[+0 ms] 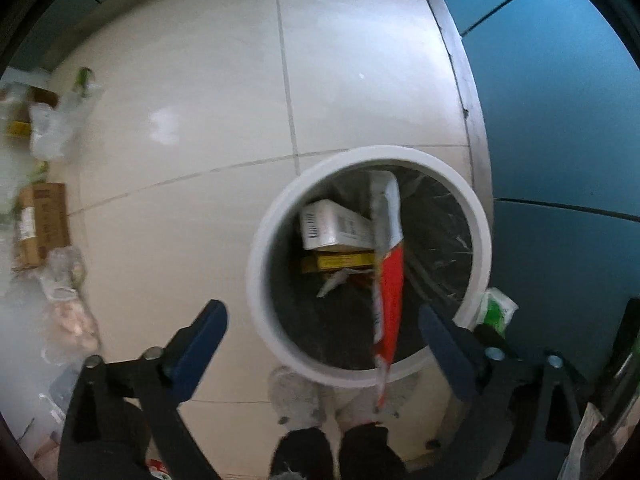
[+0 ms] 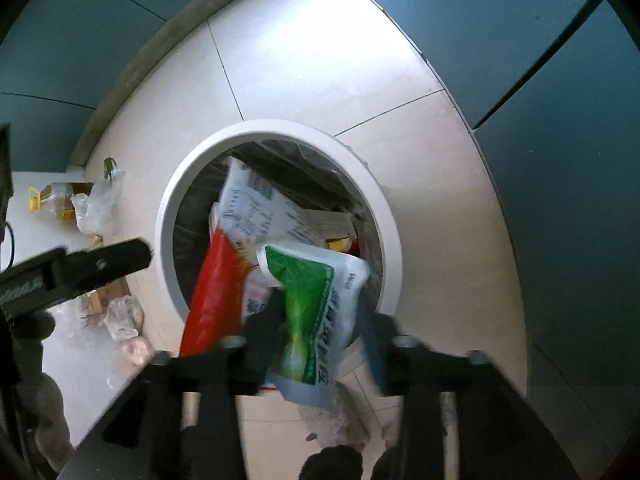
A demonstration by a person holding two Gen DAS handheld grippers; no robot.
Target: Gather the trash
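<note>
A round white trash bin (image 1: 264, 280) with a dark liner stands on the tile floor; it also shows in the right wrist view (image 2: 384, 216). Boxes and wrappers (image 1: 336, 228) lie inside. My left gripper (image 1: 324, 320) is open wide above the bin's near rim. A red and white wrapper (image 1: 390, 280) hangs free between its fingers, over the bin; it also shows in the right wrist view (image 2: 216, 292). My right gripper (image 2: 320, 328) hovers over the bin, and a green and white packet (image 2: 312, 308) sits between its blurred fingers; whether they press on it is unclear.
Loose trash lies on the floor to the left: a cardboard box (image 1: 40, 224), plastic bags (image 1: 56, 124) and an oil bottle (image 2: 56, 196). Blue walls (image 1: 560, 120) close in on the right and behind. My feet (image 1: 296, 396) stand just before the bin.
</note>
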